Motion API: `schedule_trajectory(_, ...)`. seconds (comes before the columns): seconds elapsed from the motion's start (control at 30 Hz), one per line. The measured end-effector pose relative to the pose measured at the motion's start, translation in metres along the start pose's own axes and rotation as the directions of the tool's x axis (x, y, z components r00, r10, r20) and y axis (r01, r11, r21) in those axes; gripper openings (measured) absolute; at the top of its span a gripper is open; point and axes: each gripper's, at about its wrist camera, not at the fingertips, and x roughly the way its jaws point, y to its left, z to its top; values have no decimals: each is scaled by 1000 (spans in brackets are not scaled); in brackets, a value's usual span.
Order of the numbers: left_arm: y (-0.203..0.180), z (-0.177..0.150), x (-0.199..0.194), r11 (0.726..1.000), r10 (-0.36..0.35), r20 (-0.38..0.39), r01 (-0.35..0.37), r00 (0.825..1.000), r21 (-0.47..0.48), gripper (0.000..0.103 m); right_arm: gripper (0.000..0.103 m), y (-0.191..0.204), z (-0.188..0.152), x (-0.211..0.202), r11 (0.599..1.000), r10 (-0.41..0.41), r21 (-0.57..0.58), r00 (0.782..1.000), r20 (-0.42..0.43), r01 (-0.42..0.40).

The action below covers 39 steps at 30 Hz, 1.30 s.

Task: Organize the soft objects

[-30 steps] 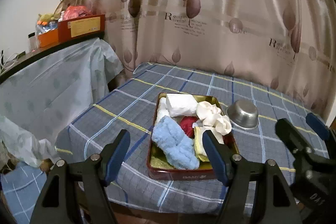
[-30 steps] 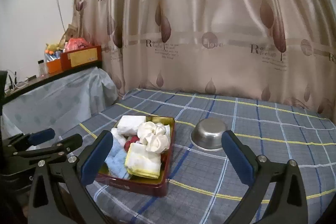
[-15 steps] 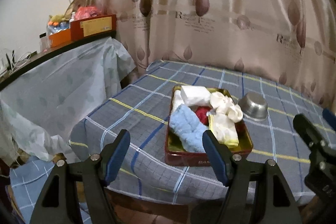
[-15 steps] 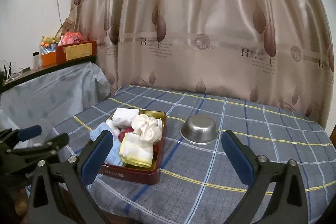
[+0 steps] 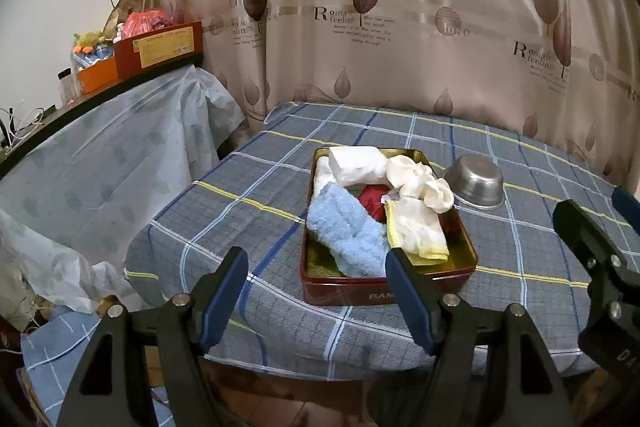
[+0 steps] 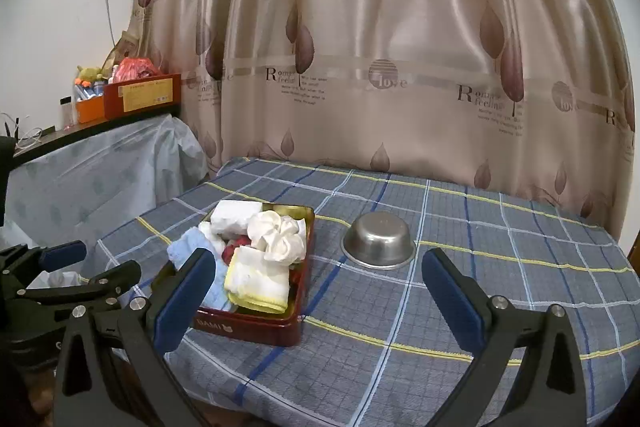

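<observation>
Soft cloths fill the tin at frame centre; both tools released, we judge picking comes next.

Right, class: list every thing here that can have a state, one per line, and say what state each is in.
Left gripper: open, holding nothing.
Right gripper: open, holding nothing.
Red tin: lidless, standing on the table, full of soft things.
Steel bowl: upside down on the checked cloth, beside the tin.
Blue fluffy towel: rolled, lying in the tin.
Yellow-edged cloth: folded, lying in the tin.
Curtain: drawn.
</observation>
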Motion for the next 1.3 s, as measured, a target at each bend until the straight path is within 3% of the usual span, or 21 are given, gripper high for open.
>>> schedule_trajectory(0.47, 6, 0, 2, 999, -12, -11, 11, 1000, -43, 73, 103, 4, -6, 3, 1000, 9, -5, 1000, -11, -9)
schedule_trajectory(0.93, 5, 2, -7, 1000, 10, 27, -9, 1000, -23, 73, 103, 5, -7, 3, 1000, 11, 7, 1000, -17, -11)
schedule_trajectory(1.3, 12, 1, 3, 998, -3, -32, 1, 999, -64, 73, 103, 4, -9, 3, 1000, 15, -7, 1000, -18, -15)
